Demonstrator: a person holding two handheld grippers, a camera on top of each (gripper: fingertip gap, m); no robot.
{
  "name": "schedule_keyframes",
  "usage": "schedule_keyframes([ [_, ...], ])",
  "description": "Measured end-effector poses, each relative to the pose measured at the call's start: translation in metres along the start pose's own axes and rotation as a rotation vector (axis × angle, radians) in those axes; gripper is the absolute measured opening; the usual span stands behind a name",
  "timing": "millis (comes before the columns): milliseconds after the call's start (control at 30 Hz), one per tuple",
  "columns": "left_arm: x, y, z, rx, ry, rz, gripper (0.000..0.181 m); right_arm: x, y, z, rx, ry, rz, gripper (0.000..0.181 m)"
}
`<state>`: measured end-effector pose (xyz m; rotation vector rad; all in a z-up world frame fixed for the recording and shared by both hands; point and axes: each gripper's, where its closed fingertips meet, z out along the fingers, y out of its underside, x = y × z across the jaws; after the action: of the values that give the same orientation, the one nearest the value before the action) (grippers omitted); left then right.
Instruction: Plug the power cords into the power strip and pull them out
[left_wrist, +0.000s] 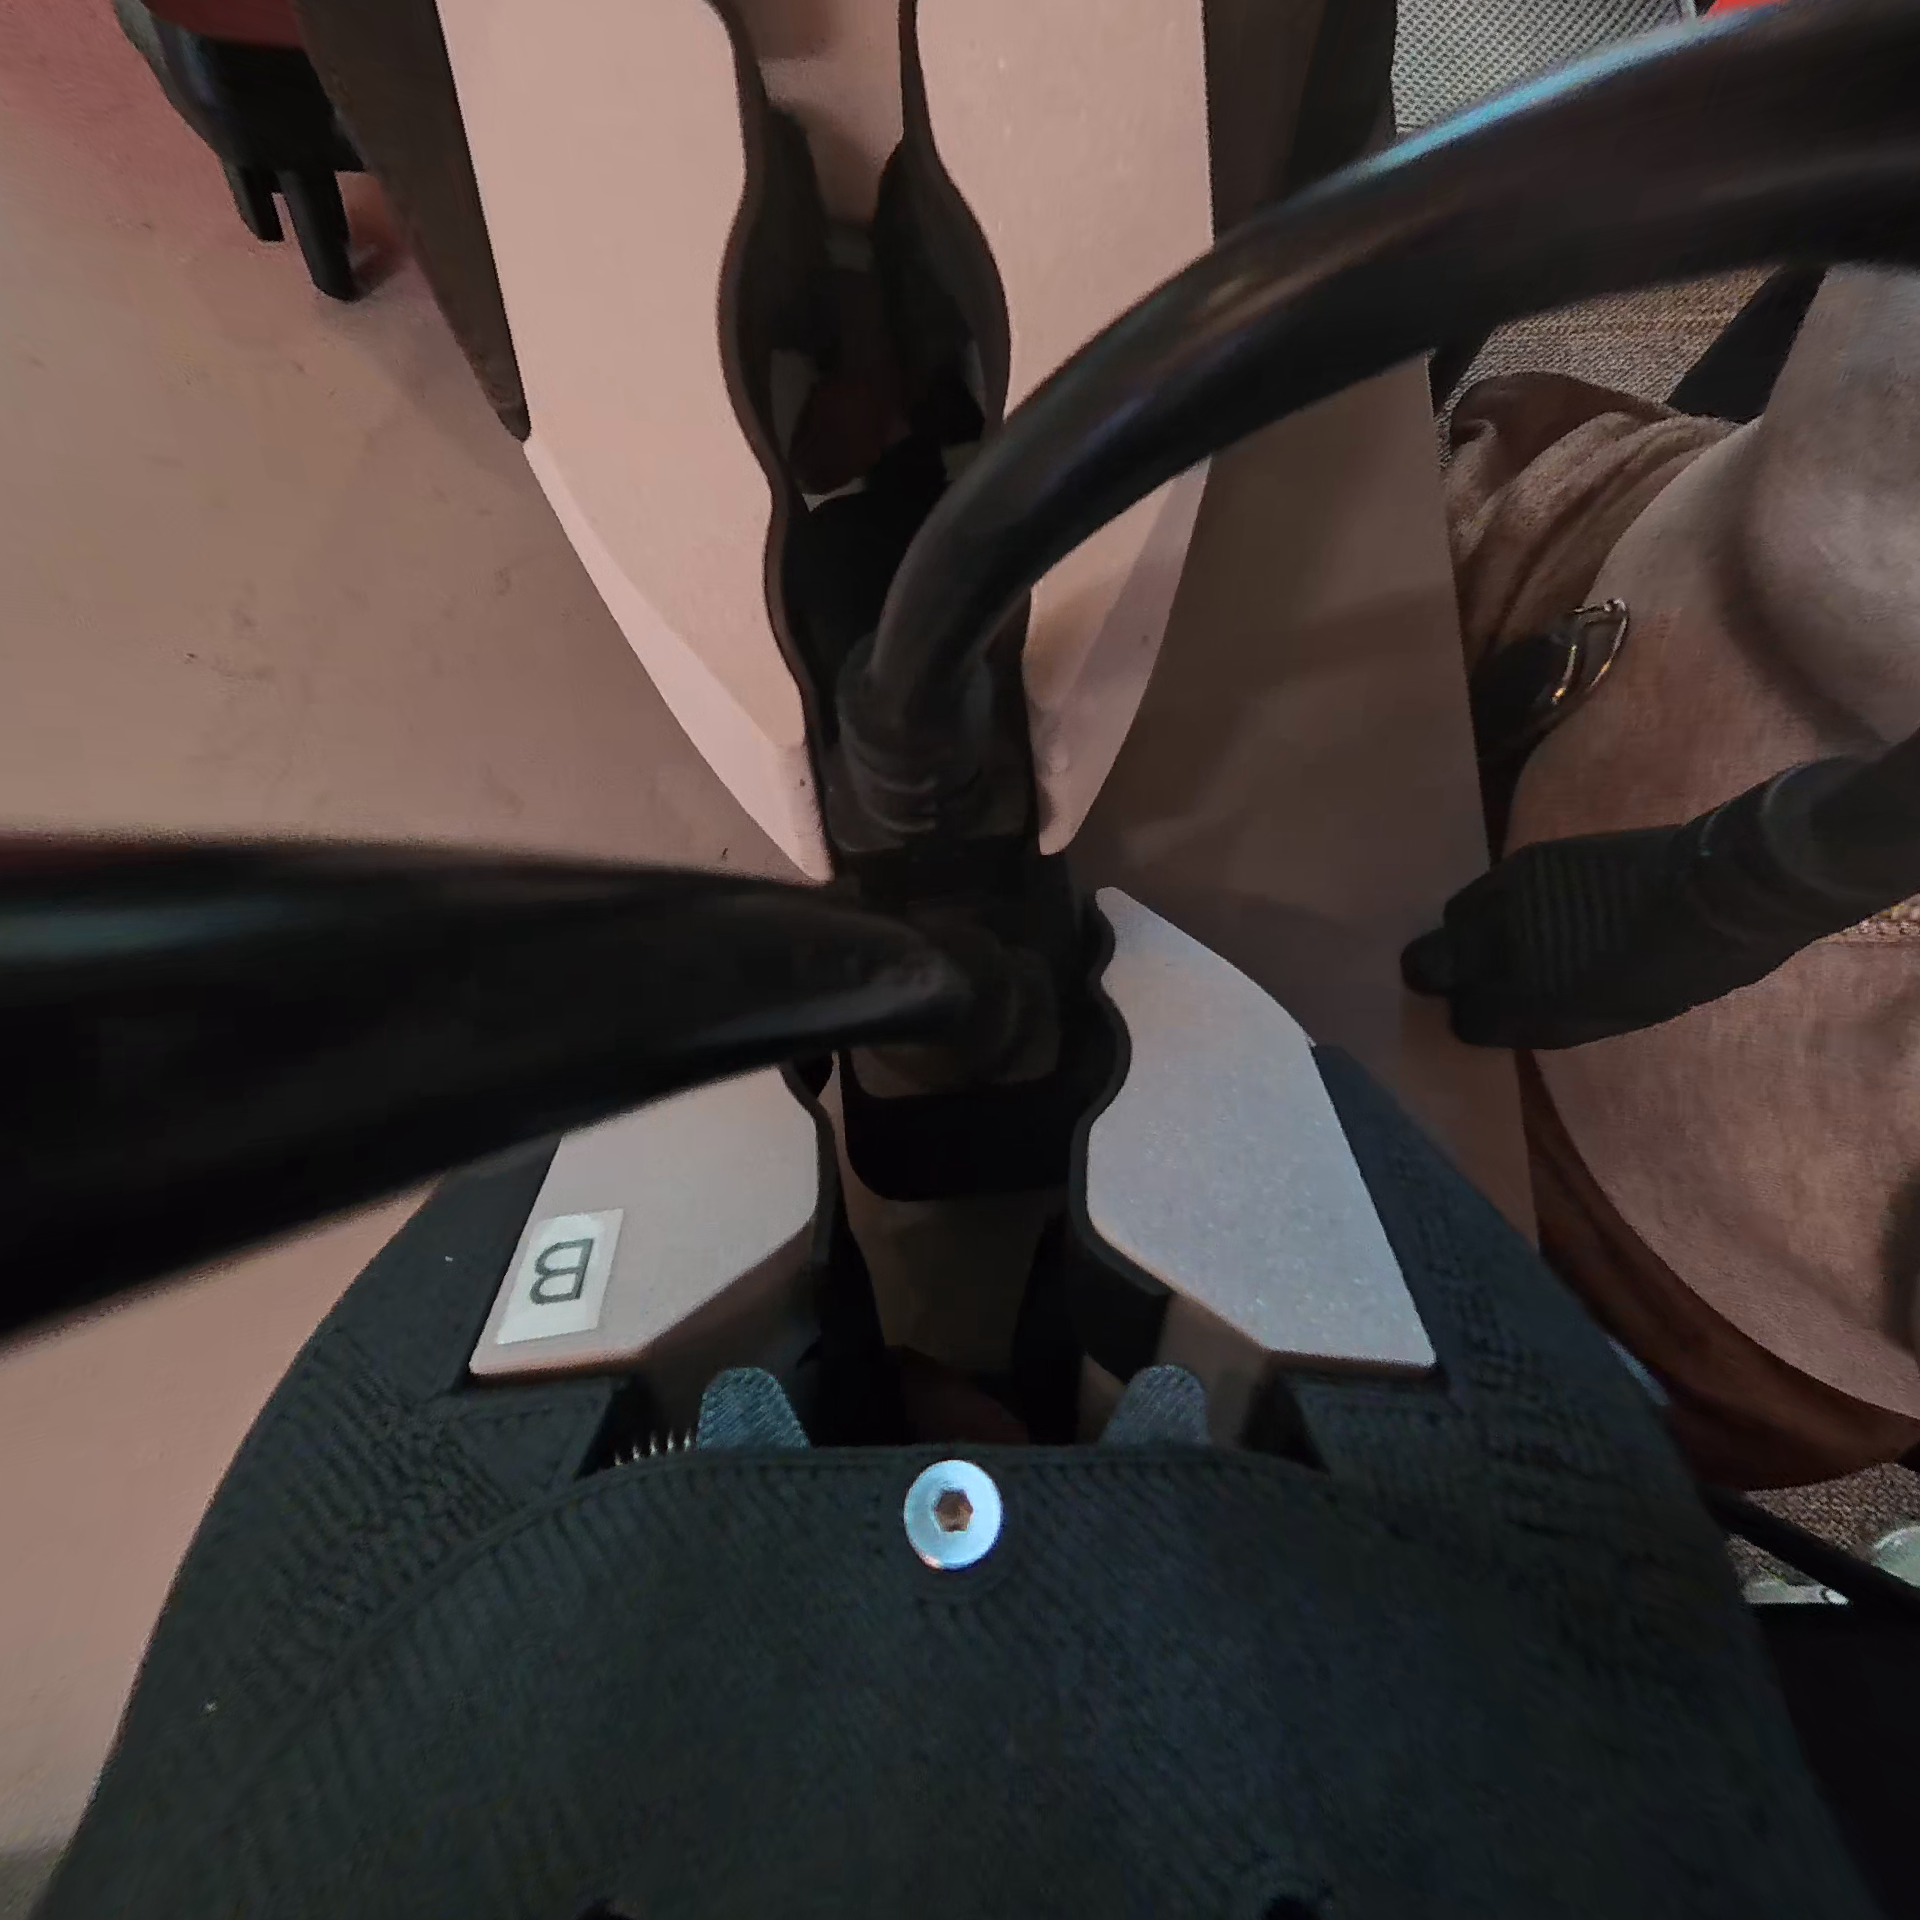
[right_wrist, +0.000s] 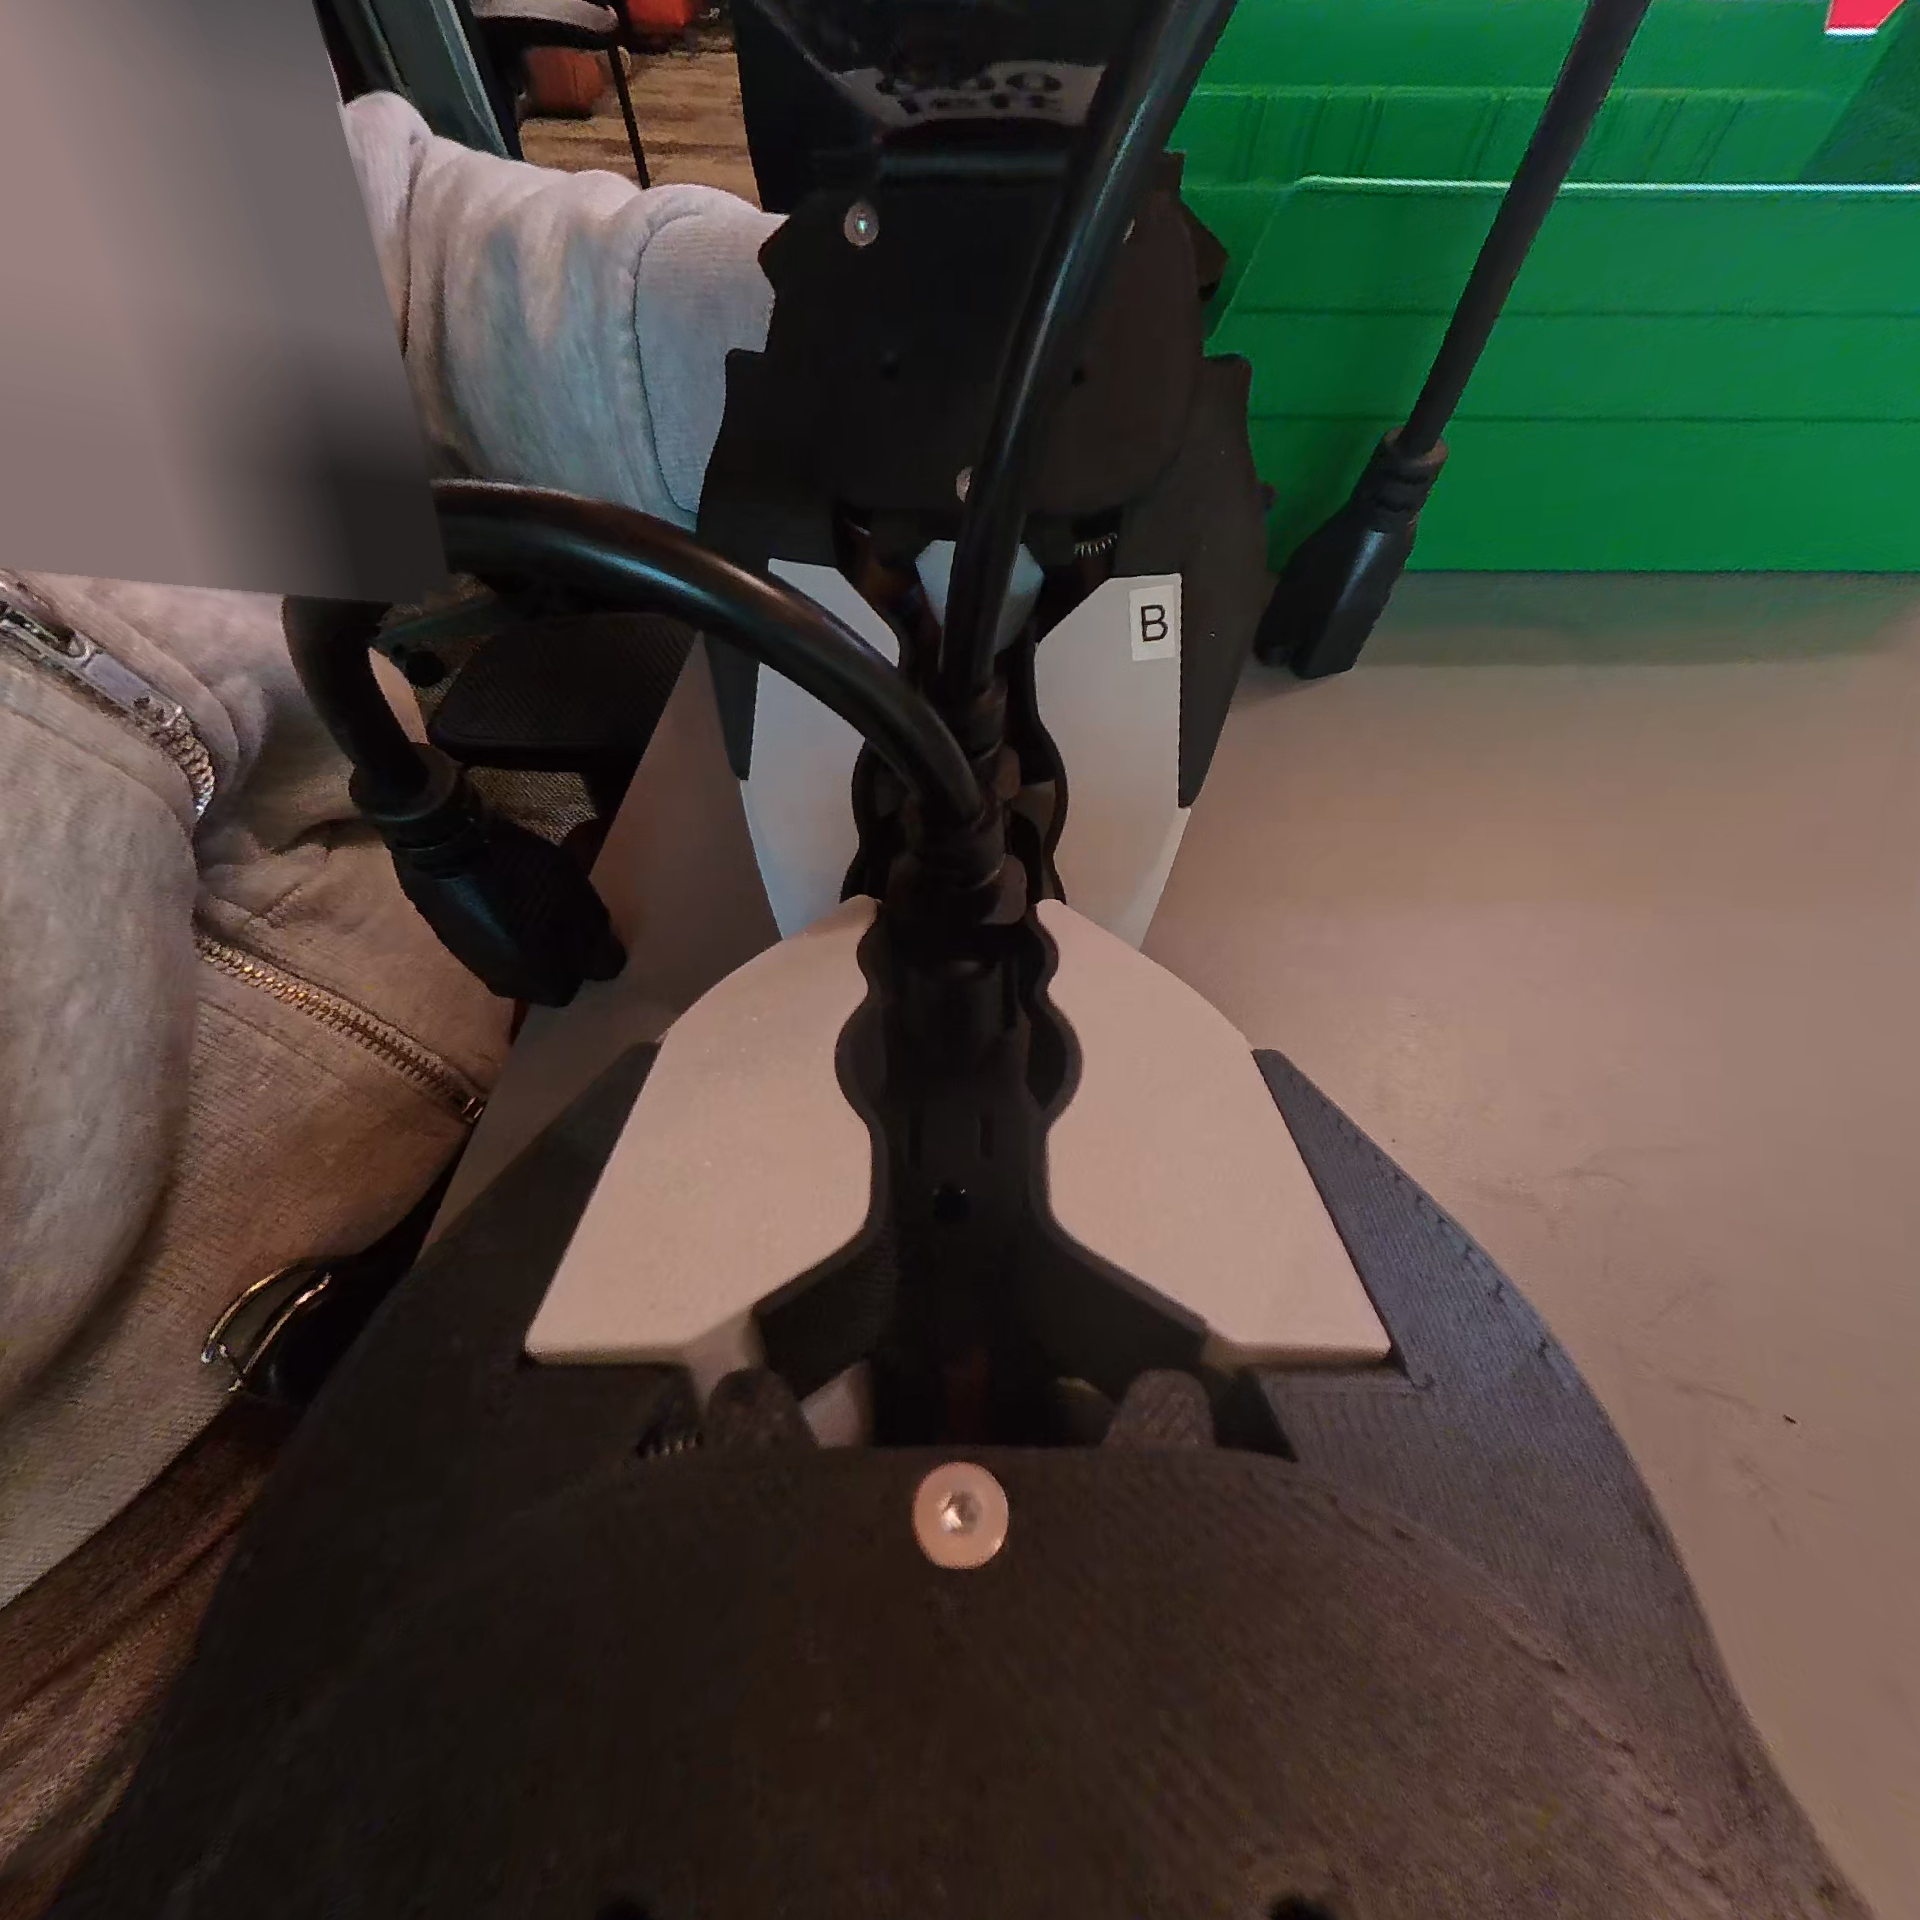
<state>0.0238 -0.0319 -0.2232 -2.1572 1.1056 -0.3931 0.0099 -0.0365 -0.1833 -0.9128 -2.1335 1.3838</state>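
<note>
Left wrist view: the left gripper points at the right gripper, tip to tip, above a pale table.
Left fingers: the grey fingers are clenched on the black end of the first cord, which runs off to the left, blurred and close to the lens.
Right fingers: the grey fingers are clenched on the black end of the second cord, which arcs away toward the person.
Cord ends: the two ends meet between the two pairs of fingertips; whether they are mated cannot be told.
Sticker: a small white sticker sits on one left finger.
Loose plug: a third black plug lies against the person's brown clothing, beside the table edge.
Far plug: a fourth black plug stands on the table, just before a green crate.
Sleeve: a grey sleeve shows behind the left gripper.
</note>
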Motion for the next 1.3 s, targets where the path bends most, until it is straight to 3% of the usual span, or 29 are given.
schedule_keyframes([
  [1000,-0.0036,0.0009,0.0032,-0.012,-0.006,0.0,0.045,0.0013,0.0005,0.0003,0.004,0.013,0.006,0.024],
  [1200,-0.0066,0.0007,0.0033,-0.012,-0.032,-0.002,0.058,0.0014,0.0006,0.0005,0.003,0.016,0.005,0.024],
  [1300,-0.0047,0.0003,0.0034,-0.008,-0.023,0.015,0.054,0.0015,0.0005,0.0006,0.003,0.015,0.006,0.024],
])
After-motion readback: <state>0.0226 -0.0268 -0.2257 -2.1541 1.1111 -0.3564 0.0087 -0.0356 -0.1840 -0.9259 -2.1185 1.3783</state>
